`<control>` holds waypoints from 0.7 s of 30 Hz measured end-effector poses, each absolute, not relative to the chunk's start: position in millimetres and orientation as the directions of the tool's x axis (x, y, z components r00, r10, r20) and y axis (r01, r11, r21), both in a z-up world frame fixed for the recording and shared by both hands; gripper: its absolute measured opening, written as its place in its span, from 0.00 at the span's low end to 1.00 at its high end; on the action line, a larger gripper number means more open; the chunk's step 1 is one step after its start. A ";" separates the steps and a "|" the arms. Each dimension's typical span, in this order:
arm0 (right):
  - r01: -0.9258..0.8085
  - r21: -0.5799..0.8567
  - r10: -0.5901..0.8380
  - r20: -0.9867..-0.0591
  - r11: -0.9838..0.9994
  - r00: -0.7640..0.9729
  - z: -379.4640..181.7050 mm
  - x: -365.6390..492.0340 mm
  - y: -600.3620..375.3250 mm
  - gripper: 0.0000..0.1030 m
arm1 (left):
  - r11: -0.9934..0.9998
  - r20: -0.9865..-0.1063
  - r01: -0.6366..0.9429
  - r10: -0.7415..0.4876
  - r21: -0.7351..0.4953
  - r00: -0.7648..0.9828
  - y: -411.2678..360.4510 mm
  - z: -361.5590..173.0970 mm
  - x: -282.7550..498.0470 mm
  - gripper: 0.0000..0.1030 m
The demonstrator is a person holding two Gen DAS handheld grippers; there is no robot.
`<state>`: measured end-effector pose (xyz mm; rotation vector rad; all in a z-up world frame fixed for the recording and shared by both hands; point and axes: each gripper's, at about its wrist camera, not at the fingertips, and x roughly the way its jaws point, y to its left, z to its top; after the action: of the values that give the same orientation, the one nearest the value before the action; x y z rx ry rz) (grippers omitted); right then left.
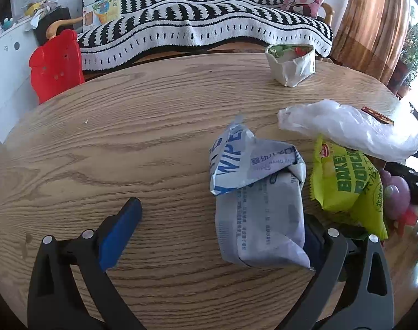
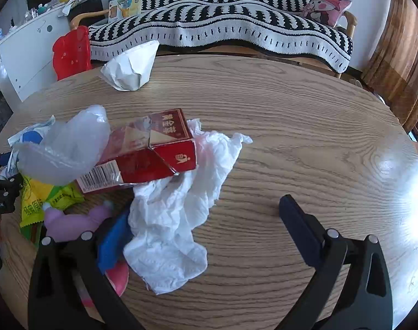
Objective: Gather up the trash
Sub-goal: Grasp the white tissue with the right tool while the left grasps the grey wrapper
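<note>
Around the left jaws: a wipes packet (image 1: 257, 203) lies on the wooden table (image 1: 126, 143), its near end between the fingers and hard against the right one; a yellow-green snack bag (image 1: 346, 187) lies just outside that finger, with a clear plastic bag (image 1: 346, 126) beyond it.
Farther off: a white paper bag (image 1: 291, 63) holding scraps stands well ahead, near the table's far edge.
Left gripper (image 1: 222, 225): jaws wide apart, gripping nothing; the left finger is clear of the packet, the right finger mostly hidden behind it, so contact there is likely but not certain.
Around the right jaws: a crumpled white tissue (image 2: 178, 206) lies between the fingers, draped over the left one; a red carton (image 2: 151, 151) sits ahead on the tissue's far end, partly under the clear plastic.
Right gripper (image 2: 206, 220): jaws wide apart, clamped on nothing; the right finger stands on bare table.
Only in the right view: a purple toy (image 2: 71, 220) just outside the left finger.
Only in the left view: the paper bag's open top and contents.
</note>
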<state>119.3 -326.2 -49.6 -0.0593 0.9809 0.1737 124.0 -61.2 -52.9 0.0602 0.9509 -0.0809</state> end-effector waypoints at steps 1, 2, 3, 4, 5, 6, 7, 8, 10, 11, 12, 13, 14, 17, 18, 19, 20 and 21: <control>-0.173 0.028 0.119 -0.831 0.985 0.544 -49.5 119.3 -326.1 0.95 | 0.995 -0.815 0.096 -0.042 0.016 0.578 -61.2 -53.3 123.9 0.94; -0.173 0.029 0.120 -0.831 0.985 0.543 -50.3 120.7 -325.9 0.95 | 0.995 -0.815 0.096 -0.042 0.017 0.578 -61.0 -53.7 123.6 0.94; -0.172 0.029 0.119 -0.831 0.985 0.543 -50.9 121.6 -325.7 0.95 | 0.995 -0.814 0.096 -0.042 0.017 0.579 -60.7 -54.0 122.4 0.94; -0.173 0.030 0.121 -0.831 0.984 0.543 -50.7 121.3 -326.0 0.95 | 0.995 -0.813 0.097 -0.045 0.014 0.580 -59.8 -54.0 120.8 0.94; -0.177 0.034 0.127 -0.830 0.984 0.543 -50.5 121.4 -327.5 0.95 | 0.995 -0.809 0.099 -0.050 0.010 0.585 -59.1 -53.2 118.6 0.89; -0.179 0.032 0.127 -0.829 0.983 0.545 -49.7 120.7 -328.1 0.92 | 0.994 -0.792 0.113 -0.067 0.002 0.606 -59.9 -49.0 114.6 0.55; -0.182 0.032 0.129 -0.824 0.983 0.552 -47.7 118.9 -328.2 0.74 | 0.993 -0.789 0.121 -0.072 0.004 0.610 -60.9 -45.2 112.8 0.30; -0.197 0.052 0.155 -0.817 0.979 0.556 -42.5 116.2 -327.9 0.30 | 0.994 -0.794 0.112 -0.079 -0.014 0.603 -60.0 -41.8 111.2 0.27; -0.182 0.083 0.171 -0.821 0.980 0.545 -36.2 113.3 -329.4 0.20 | 0.991 -0.797 0.119 -0.124 -0.066 0.592 -57.9 -39.2 108.9 0.26; -0.182 0.091 0.177 -0.823 0.979 0.540 -35.8 112.7 -330.4 0.20 | 0.991 -0.794 0.117 -0.119 -0.061 0.596 -57.7 -37.1 107.4 0.26; -0.172 0.093 0.173 -0.821 0.981 0.544 -35.1 111.1 -332.3 0.20 | 0.993 -0.785 0.114 -0.106 -0.045 0.611 -57.6 -33.2 105.2 0.26; -0.157 0.098 0.169 -0.818 0.983 0.550 -33.1 109.5 -335.2 0.20 | 0.994 -0.769 0.102 -0.088 -0.031 0.633 -56.4 -27.3 102.0 0.26; -0.140 0.106 0.167 -0.810 0.984 0.562 -29.7 107.7 -338.9 0.20 | 0.996 -0.757 0.089 -0.080 -0.029 0.649 -54.0 -22.5 99.4 0.26; -0.060 0.113 0.125 -0.770 0.992 0.625 -13.5 97.4 -355.6 0.20 | 0.997 -0.739 0.059 -0.078 -0.052 0.669 -45.1 -13.2 94.2 0.26; -0.039 0.118 0.115 -0.757 0.992 0.644 -8.5 93.7 -361.3 0.20 | 0.997 -0.738 0.054 -0.081 -0.060 0.670 -43.7 -11.4 93.2 0.26; -0.018 0.126 0.106 -0.743 0.992 0.661 -3.3 89.9 -366.7 0.20 | 0.996 -0.736 0.049 -0.088 -0.075 0.671 -41.5 -9.0 92.5 0.26; 0.006 0.142 0.100 -0.728 0.990 0.679 2.3 85.3 -373.8 0.20 | 0.995 -0.735 0.047 -0.096 -0.088 0.671 -40.6 -7.7 91.3 0.26; 0.022 0.155 0.097 -0.719 0.988 0.688 6.1 82.0 -379.1 0.20 | 0.993 -0.735 0.047 -0.111 -0.108 0.669 -40.0 -6.9 89.2 0.26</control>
<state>82.0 -379.1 6.1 0.1558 0.8117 0.0424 89.2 -40.0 -6.9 -0.0821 0.8333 -0.0894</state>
